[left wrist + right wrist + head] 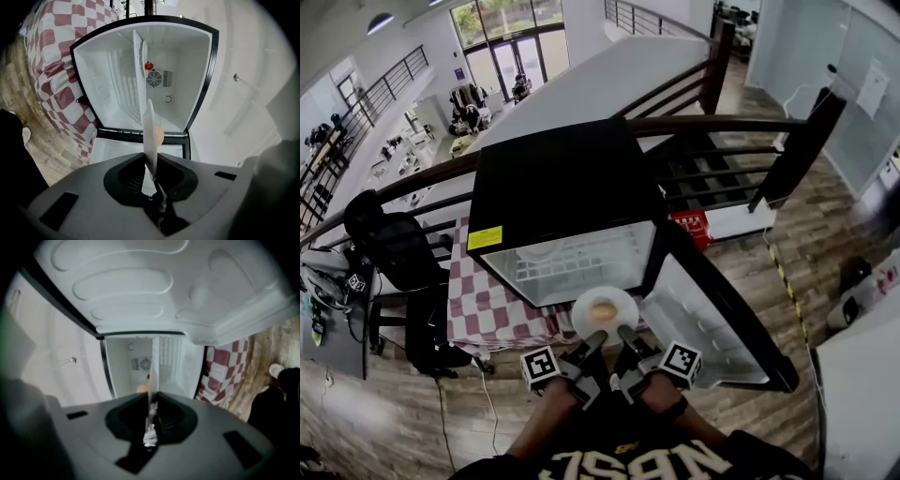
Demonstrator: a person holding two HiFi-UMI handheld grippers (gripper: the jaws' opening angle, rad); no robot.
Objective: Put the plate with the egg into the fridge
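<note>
A white plate (584,307) carrying a tan egg (604,313) hangs just in front of the open black mini fridge (553,178), level with its lower opening. My left gripper (596,339) is shut on the plate's near-left rim and my right gripper (624,334) is shut on its near-right rim. In the left gripper view the plate (149,136) stands edge-on between the jaws of the left gripper (151,165), with the egg (160,135) beside it and the white fridge interior (117,79) beyond. In the right gripper view the right gripper (152,401) pinches the plate edge (152,383).
The fridge door (708,319) swings open to the right, and its moulded inner side (164,282) fills the top of the right gripper view. A wire shelf (138,70) divides the interior. The fridge stands on a red-checked cloth (487,305); a black chair (394,248) is at left, a railing (722,127) behind.
</note>
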